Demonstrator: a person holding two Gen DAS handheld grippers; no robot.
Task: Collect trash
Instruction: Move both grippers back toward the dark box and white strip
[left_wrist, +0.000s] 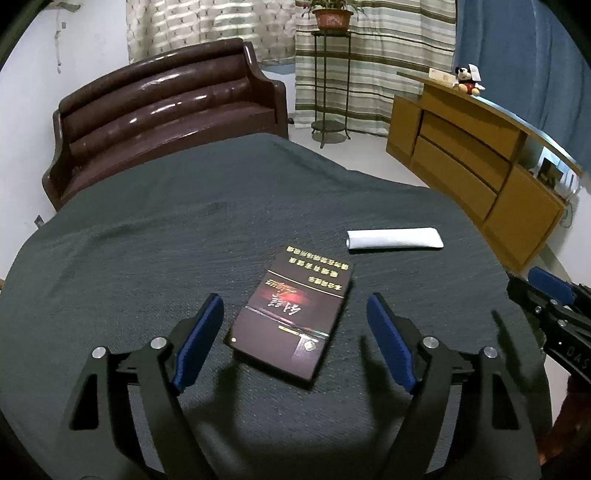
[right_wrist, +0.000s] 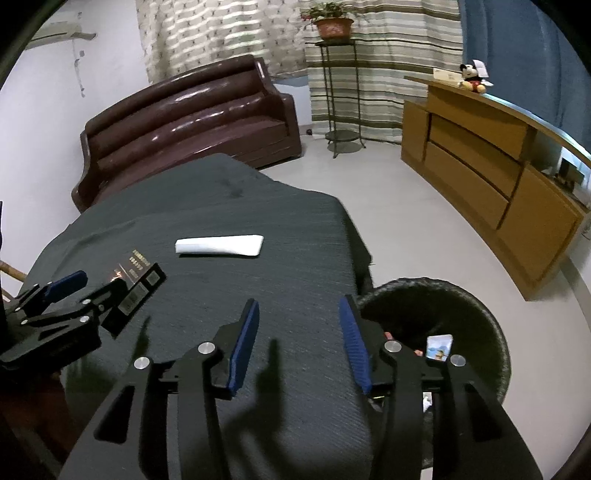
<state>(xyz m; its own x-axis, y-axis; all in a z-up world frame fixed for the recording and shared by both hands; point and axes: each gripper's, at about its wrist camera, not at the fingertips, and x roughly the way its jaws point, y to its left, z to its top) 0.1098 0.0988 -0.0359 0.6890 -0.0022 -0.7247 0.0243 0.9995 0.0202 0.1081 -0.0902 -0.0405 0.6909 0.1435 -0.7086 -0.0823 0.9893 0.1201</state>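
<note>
A dark cigarette box (left_wrist: 291, 314) is seen lying flat on the grey-covered worktop (left_wrist: 147, 240), framed between the spread, empty fingers of the left gripper (left_wrist: 295, 339). A white folded packet (left_wrist: 395, 239) lies beyond it. The right gripper (right_wrist: 299, 343) is held open, empty, beside a black trash basket (right_wrist: 495, 314) on the floor

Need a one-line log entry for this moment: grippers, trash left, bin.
left gripper: open, astride dark box | right gripper: open, empty | white packet: on table | bin: beside table, holds trash
</note>
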